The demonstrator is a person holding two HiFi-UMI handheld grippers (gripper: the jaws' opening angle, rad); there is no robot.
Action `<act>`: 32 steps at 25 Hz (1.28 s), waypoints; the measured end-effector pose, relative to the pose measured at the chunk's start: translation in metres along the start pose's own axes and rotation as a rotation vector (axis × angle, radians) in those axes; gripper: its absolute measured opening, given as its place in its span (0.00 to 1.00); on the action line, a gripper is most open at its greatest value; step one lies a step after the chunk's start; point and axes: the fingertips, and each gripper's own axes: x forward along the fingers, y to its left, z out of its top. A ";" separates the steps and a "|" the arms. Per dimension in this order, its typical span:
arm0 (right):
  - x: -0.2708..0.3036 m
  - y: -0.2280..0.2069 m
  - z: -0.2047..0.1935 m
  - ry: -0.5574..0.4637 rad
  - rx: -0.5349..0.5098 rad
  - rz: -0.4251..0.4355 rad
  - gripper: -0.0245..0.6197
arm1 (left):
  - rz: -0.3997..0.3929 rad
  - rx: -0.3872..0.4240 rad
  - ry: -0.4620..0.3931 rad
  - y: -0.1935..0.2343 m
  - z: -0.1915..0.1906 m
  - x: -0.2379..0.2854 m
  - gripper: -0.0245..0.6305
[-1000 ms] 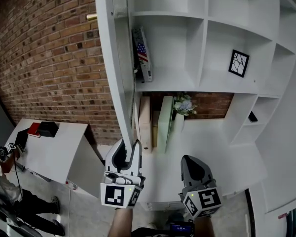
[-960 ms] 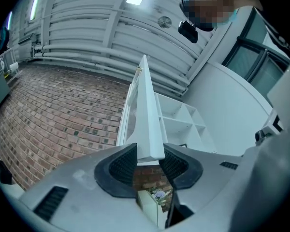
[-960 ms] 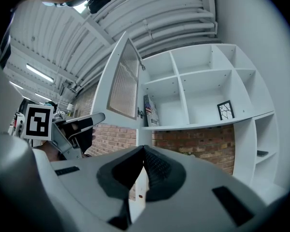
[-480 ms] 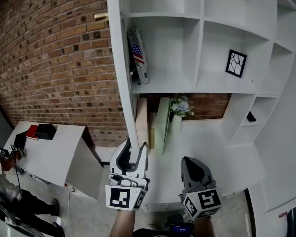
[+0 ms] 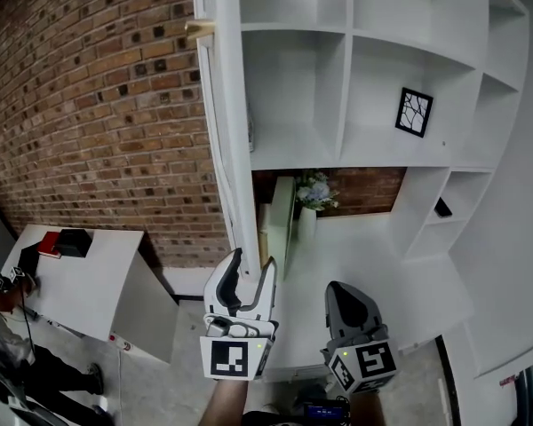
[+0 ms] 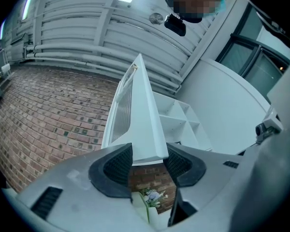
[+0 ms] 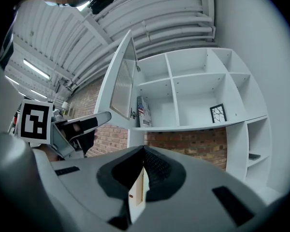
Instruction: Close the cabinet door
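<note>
Door (image 5: 234, 149) closer, upright | left hand-held gripper (image 5: 253, 260) opening (straddles it) | right hand-held gripper (image 5: 345, 286) closed

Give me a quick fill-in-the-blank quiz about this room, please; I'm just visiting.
The wall is built of ____. The cabinet door is not yet ____. The vase under the shelves holds ____. The picture frame in the shelves is coloured ____.
Missing words: brick; closed; flowers; black.
</note>
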 end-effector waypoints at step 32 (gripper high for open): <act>-0.010 -0.066 -0.007 0.008 0.019 -0.122 0.04 | -0.178 0.050 0.075 -0.069 -0.028 0.065 0.37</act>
